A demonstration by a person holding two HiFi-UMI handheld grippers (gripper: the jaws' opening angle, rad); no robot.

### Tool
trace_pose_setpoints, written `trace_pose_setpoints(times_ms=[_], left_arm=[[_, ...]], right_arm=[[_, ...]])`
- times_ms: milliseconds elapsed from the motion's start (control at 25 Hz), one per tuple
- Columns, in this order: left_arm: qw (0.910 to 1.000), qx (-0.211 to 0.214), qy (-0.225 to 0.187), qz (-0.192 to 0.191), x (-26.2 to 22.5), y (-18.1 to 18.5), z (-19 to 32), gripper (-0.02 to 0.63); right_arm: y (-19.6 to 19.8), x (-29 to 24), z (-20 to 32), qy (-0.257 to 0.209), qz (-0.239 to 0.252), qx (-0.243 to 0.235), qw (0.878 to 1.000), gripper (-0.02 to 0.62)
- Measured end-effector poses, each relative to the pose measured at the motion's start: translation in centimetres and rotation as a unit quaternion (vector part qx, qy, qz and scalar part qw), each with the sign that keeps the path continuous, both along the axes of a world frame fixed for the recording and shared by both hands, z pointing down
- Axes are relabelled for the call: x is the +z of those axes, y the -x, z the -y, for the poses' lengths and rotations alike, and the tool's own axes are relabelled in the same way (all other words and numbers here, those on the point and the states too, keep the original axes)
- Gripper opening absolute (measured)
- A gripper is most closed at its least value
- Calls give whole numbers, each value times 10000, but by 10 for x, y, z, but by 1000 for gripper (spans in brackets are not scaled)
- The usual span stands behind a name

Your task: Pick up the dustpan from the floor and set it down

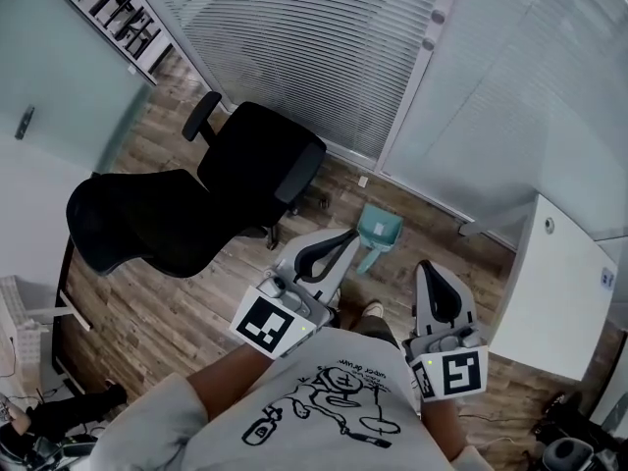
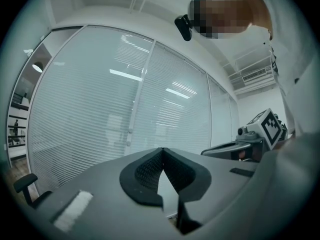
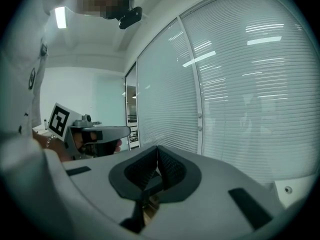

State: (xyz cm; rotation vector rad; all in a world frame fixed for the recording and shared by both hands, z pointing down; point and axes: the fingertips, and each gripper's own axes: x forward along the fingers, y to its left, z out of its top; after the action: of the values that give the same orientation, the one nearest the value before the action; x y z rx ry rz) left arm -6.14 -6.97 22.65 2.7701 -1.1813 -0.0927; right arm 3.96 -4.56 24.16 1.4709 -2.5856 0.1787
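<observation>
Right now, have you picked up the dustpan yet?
Nothing looks done: the dustpan lies on the wood floor, untouched. In hand: nothing, the left gripper and right gripper are both shut and empty, held up in front of the person. Left: reach down, grab it, lift it, set it down.

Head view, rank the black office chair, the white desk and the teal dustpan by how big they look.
Largest: black office chair, by a clear margin.
Middle: white desk.
Smallest: teal dustpan, far smaller than both.
</observation>
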Motion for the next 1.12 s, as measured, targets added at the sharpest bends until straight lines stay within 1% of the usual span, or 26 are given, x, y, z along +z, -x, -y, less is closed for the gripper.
trace_pose_setpoints(times_ms=[120,280,360,520,760,920,1120], left_arm=[[10000,-27,-80,-10,-8,-17,0,-2],[9999,-74,-151,-5,-16,-37,-3,-3],[9999,-119,-121,-14,-14,-43,-5,-2],[9998,-157,-29,89,-6,-53,-5,-3],[9996,-235,90,155,3,-51,-8,-3],[9991,-242,232,275,19,-45,-11,-3],[9985,-262,358,330,37,-40,-15,-2]], right_arm=[[-16,-6,2,-70,-27,-61,10000,3],[-42,-15,2,-186,-31,-29,9998,3],[-52,-17,0,-205,-31,4,9998,3],[-66,-15,-1,-177,20,33,9998,3],[-64,1,-6,34,53,-52,10000,5],[-54,19,-8,302,90,-214,9993,5],[-44,43,-12,594,167,-330,9976,5]])
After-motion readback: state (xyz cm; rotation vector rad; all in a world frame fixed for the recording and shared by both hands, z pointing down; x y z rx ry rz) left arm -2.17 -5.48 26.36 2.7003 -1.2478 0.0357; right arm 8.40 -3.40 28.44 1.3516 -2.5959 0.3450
